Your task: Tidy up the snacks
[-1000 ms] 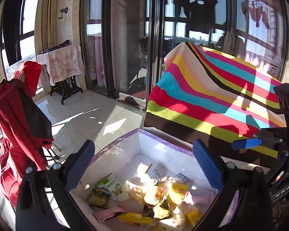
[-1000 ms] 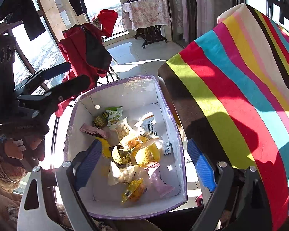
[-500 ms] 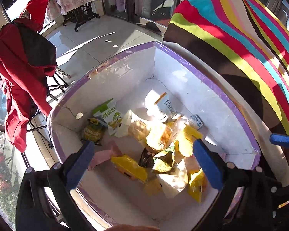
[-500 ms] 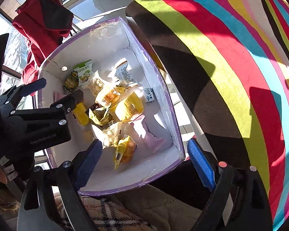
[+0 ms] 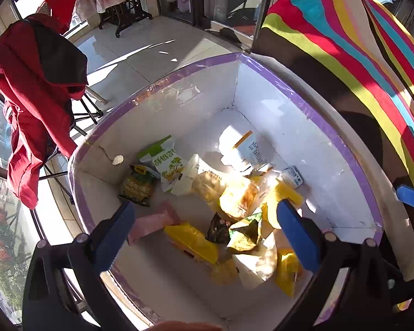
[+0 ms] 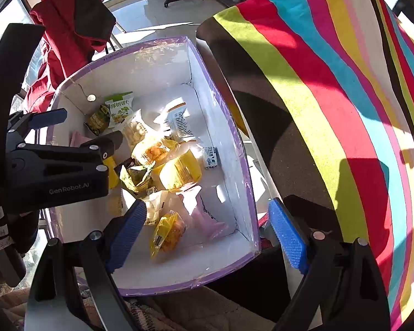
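Note:
A white box with a purple rim [image 5: 312, 110] [image 6: 243, 149] holds several snack packets: a green and white packet [image 5: 165, 162] [image 6: 118, 107], a dark green one [image 5: 138, 186], a pink one [image 5: 151, 222], yellow ones [image 5: 191, 241] [image 6: 180, 169] and a white one [image 5: 248, 149]. My left gripper [image 5: 204, 230] is open and empty, above the box's near side; it also shows in the right wrist view [image 6: 88, 129]. My right gripper [image 6: 207, 229] is open and empty over the box's near right corner.
A table under a striped cloth [image 5: 358, 63] [image 6: 331, 96] stands right of the box. A red jacket on a chair [image 5: 36, 96] [image 6: 69, 27] is to the left. Tiled floor [image 5: 140, 52] lies beyond.
Both grippers have tilted down and moved closer over the box, so its contents fill more of each view. Both stay open.

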A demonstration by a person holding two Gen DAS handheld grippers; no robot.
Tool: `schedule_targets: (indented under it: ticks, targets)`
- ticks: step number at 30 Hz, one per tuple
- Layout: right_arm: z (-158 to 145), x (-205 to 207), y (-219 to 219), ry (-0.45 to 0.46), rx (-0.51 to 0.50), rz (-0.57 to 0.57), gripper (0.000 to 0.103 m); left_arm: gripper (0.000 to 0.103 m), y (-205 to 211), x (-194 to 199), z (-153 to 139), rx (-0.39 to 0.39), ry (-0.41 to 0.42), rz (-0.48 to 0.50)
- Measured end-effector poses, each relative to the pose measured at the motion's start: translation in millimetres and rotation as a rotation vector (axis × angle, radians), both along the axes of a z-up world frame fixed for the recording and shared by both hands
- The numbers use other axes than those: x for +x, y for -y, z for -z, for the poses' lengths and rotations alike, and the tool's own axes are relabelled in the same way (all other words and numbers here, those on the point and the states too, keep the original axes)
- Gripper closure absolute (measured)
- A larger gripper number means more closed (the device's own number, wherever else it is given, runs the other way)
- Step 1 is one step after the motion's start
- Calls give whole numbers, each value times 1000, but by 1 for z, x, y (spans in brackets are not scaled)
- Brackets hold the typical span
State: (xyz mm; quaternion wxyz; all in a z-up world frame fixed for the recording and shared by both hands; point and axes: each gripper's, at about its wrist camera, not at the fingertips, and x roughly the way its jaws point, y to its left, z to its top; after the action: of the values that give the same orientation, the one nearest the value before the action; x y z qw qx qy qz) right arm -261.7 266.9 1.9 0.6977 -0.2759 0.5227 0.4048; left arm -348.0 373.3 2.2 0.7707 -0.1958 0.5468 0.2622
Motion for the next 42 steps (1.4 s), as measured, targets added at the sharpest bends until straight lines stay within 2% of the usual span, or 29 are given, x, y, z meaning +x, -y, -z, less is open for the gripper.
schedule_targets:
  ticks: [12,42]
  targets:
    - [5,-3,-2,-10,-3,6,16,1,4,-1,-1,8,31,11]
    - [12,-3,-1,-50,-11,18,16,1,3,0,5,-17,22,4]
